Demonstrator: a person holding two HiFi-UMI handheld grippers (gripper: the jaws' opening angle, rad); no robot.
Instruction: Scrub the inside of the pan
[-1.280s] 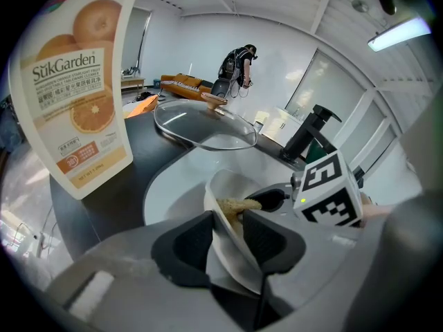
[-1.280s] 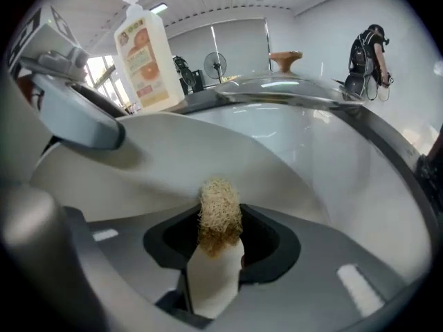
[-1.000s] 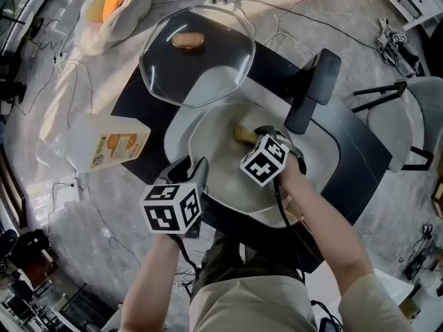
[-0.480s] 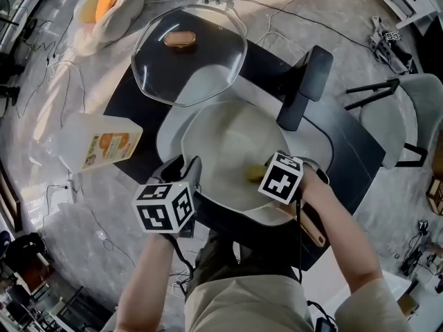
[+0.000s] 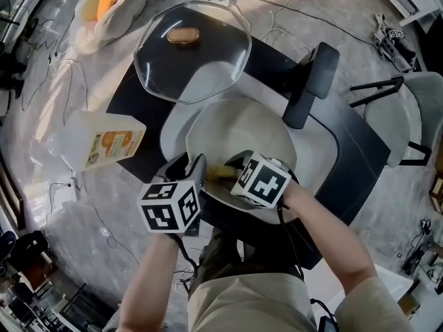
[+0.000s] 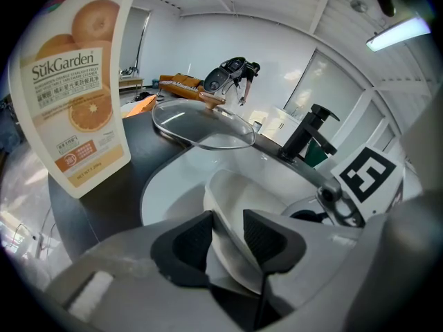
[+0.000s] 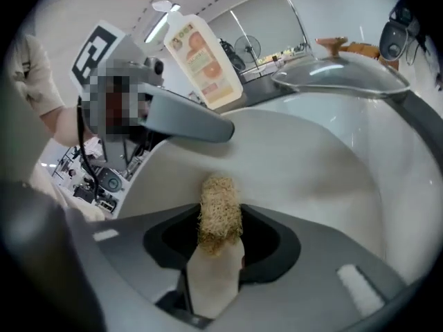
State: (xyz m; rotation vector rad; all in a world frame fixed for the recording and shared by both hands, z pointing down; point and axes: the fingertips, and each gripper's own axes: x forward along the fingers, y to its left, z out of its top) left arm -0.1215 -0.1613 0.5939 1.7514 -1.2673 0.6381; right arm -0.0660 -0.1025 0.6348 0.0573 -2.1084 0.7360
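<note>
pretty bright, even indoor light, ceiling strip lights (image 6: 403,33) a bit blown out, soft glare on the glass lid (image 5: 195,52), heavy fisheye warp (dark corners in both gripper views), close foreground kinda soft

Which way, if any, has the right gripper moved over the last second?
Yes. Judged against the faucet, the right gripper has moved away from it, across the pan to the near rim, close to the left gripper.

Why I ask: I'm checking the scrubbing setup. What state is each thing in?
pan: in the sink, uncovered
lid: off, lying behind the pan
scrubber: gripped, at the pan's inner wall
bottle: upright
faucet: no water seen
left claw: shut on pan rim
right claw: shut on scrubber
</note>
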